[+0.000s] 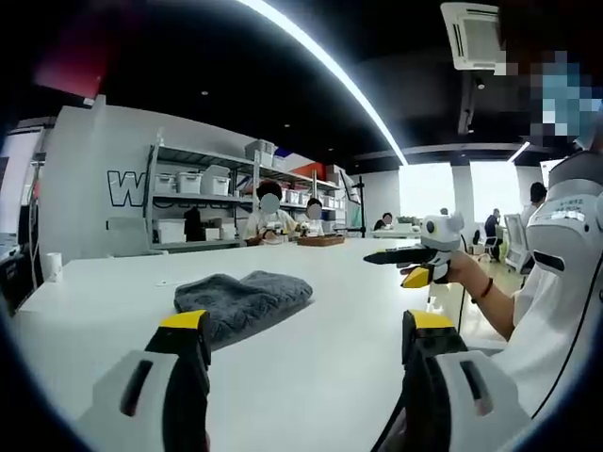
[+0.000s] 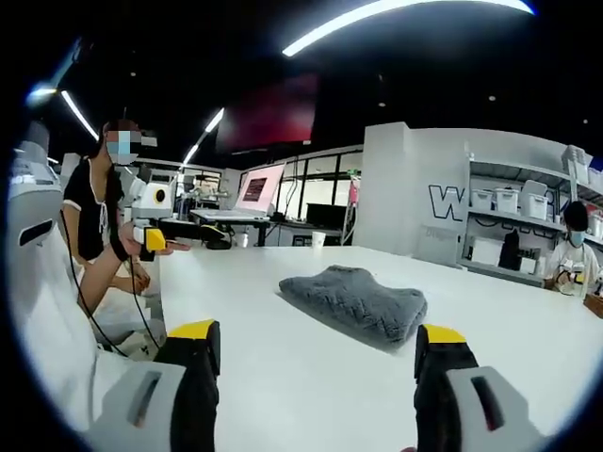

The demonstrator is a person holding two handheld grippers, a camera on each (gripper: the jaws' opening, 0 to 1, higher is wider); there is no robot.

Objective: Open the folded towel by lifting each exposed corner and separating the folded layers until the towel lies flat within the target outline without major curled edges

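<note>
Left gripper view: towel (image 1: 243, 301) seen folded on table (image 1: 320, 358), near edge hidden by left gripper (image 1: 306, 330), spread wide; right gripper (image 2: 316, 341) likewise wide.

Both cameras sat low over the white table (image 1: 311, 311), looking along their own jaws. The left gripper view faced the far shelves (image 1: 203, 202); the right gripper view looked across from the other side toward a glass wall. Both caught the folded grey towel (image 2: 356, 301), not far off.
</note>
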